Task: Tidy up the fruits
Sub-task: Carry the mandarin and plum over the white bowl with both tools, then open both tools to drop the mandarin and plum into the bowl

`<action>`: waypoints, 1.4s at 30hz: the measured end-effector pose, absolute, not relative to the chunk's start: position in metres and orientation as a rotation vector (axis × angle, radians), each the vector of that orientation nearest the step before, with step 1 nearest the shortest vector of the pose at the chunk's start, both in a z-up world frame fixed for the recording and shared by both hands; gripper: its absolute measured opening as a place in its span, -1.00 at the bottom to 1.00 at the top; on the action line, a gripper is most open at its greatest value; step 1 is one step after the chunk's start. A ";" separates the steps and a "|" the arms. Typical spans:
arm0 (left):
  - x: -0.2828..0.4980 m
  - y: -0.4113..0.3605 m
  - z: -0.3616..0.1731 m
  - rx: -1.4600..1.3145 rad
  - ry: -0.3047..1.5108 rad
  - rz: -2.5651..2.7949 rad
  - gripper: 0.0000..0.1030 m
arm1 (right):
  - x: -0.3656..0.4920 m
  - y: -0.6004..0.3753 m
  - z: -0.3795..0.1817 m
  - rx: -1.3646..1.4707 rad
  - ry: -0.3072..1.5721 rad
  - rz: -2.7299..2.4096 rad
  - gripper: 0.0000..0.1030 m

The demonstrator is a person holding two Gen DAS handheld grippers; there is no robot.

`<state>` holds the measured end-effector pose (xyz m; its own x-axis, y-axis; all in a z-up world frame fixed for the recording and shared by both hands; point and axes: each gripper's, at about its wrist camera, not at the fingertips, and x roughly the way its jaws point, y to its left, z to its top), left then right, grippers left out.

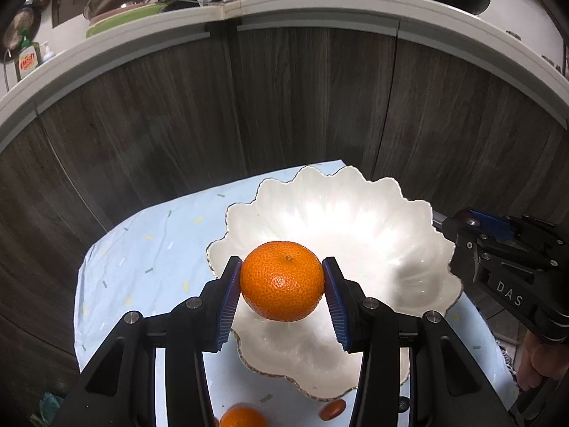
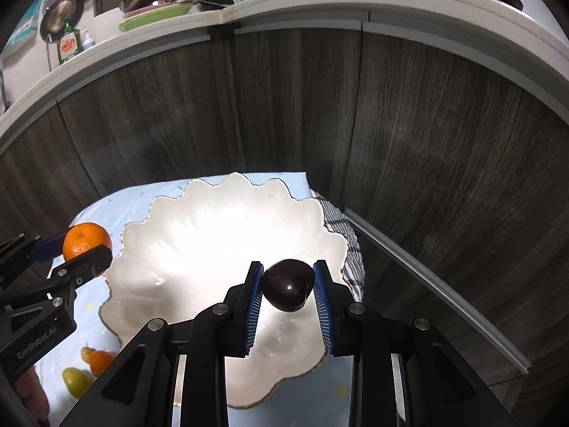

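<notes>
Two grippers carry fruit above the white scalloped bowl (image 2: 199, 235). We see the left gripper (image 1: 282, 293) with jaws clamped on an orange (image 1: 282, 281), and the right gripper (image 2: 288, 293) with jaws clamped on a dark plum (image 2: 287, 290). Loose fruit (image 2: 90, 370) lies on the bench cloth (image 1: 142, 249) beside the bowl.

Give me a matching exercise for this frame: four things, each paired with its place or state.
Things:
1. orange
2. dark plum
3. white scalloped bowl
4. green fruit

States:
A. lying on the blue cloth
B. empty
C. held in the left gripper
D. held in the right gripper

Pairs: 1-C, 2-D, 3-B, 4-A
</notes>
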<state>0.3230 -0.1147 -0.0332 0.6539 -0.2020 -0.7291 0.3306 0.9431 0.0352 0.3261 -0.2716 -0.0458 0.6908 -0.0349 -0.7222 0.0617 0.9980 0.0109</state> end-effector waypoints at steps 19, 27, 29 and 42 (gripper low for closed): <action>0.337 -0.118 -0.063 0.161 0.920 -0.309 -0.10 | 0.341 -0.274 -0.078 0.069 0.922 -0.035 -0.42; 0.333 -0.116 -0.058 0.174 0.899 -0.287 0.28 | 0.339 -0.274 -0.077 0.074 0.906 -0.060 0.22; 0.333 -0.114 -0.055 0.175 0.893 -0.285 0.30 | 0.338 -0.275 -0.074 0.080 0.905 -0.061 0.23; 0.325 -0.099 -0.031 0.162 0.844 -0.252 0.69 | 0.329 -0.265 -0.050 0.078 0.838 -0.061 0.55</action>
<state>0.3251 -0.0989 -0.0309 0.6376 -0.1557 -0.7545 0.2831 0.9582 0.0415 0.3291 -0.2654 -0.0496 0.6678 -0.0231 -0.7440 0.0850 0.9953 0.0454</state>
